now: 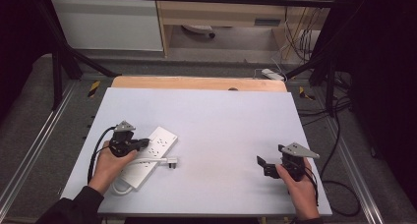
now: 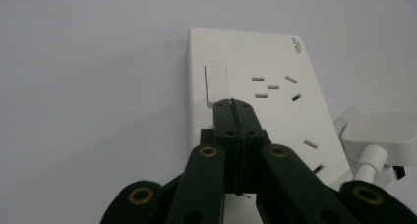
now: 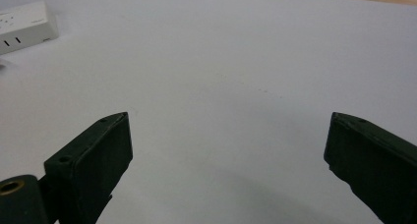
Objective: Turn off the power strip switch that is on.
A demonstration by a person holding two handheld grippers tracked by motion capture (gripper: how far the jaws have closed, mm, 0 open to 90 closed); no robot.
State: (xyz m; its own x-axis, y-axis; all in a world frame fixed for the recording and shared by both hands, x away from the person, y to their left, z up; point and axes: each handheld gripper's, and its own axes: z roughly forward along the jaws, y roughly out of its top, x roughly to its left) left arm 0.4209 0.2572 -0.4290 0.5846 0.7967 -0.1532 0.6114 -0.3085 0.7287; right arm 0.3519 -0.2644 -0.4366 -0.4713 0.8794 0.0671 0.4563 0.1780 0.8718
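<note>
A white power strip [image 1: 150,154] lies at an angle on the table's left side, with its white plug [image 1: 170,160] and cable beside it. My left gripper [image 1: 143,143] is shut with nothing between its jaws, and its tips rest over the strip. In the left gripper view the closed tips [image 2: 235,106] sit at the lower edge of the strip's white rocker switch [image 2: 217,84], on the power strip [image 2: 275,62]; the plug [image 2: 378,135] lies at the right. My right gripper [image 1: 263,165] stands open above bare table at the right, with a wide gap in the right gripper view [image 3: 228,150].
A pale lilac table top [image 1: 216,126] with a wooden strip [image 1: 196,83] along its far edge. Metal rails and black cables run along both sides. The strip's end [image 3: 24,25] shows far left in the right gripper view.
</note>
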